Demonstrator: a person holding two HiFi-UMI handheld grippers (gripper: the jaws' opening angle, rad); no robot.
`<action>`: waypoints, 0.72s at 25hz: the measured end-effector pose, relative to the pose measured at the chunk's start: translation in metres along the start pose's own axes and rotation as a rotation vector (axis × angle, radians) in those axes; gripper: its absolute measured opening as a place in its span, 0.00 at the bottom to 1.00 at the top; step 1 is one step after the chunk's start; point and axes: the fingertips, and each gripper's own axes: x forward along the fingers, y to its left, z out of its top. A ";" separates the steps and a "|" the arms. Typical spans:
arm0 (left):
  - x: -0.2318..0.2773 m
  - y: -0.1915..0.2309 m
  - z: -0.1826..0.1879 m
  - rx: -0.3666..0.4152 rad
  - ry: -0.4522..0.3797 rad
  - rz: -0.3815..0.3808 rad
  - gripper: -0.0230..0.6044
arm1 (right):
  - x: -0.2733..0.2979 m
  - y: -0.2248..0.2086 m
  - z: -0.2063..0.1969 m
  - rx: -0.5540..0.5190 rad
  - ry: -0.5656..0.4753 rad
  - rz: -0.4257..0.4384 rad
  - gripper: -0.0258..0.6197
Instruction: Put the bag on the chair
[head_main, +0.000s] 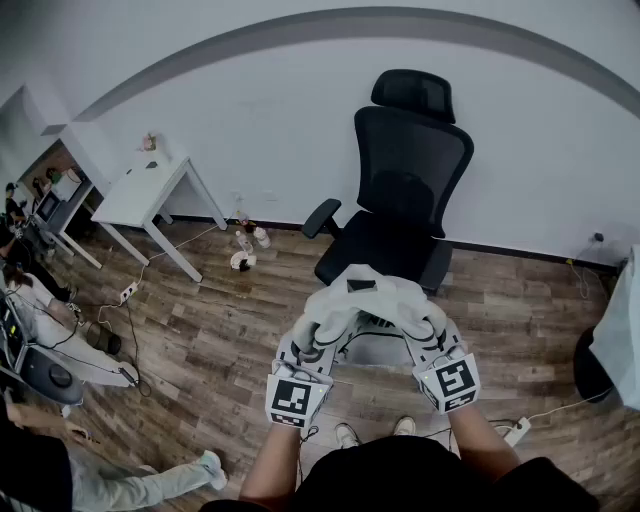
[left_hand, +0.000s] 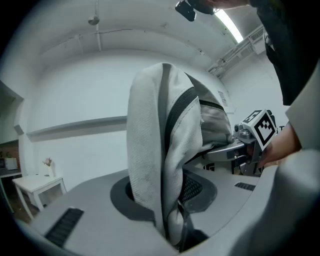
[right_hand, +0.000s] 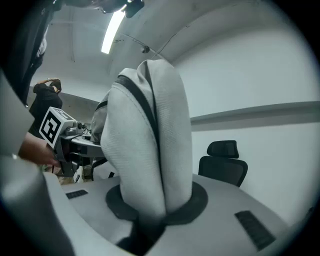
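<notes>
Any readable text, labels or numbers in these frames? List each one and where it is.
No readable text anywhere.
Marker cubes on the left gripper and right gripper: square black-and-white patterns only, no letters or digits.
Dark patch on the bag: too small to read.

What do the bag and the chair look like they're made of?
The bag looks like soft woven fabric, pale grey and matte: a fine weave shows and it folds limply. The chair seems black mesh or cloth on a dark plastic frame; too small to be sure.
</notes>
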 end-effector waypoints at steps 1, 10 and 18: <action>-0.002 0.000 0.000 -0.007 -0.004 -0.001 0.22 | -0.002 0.002 0.002 -0.005 0.001 -0.002 0.17; -0.009 0.004 0.002 -0.016 -0.026 0.004 0.22 | -0.002 0.009 0.007 -0.023 -0.018 -0.011 0.17; -0.042 0.043 -0.002 -0.031 -0.047 -0.018 0.22 | 0.019 0.054 0.024 -0.031 -0.012 -0.015 0.18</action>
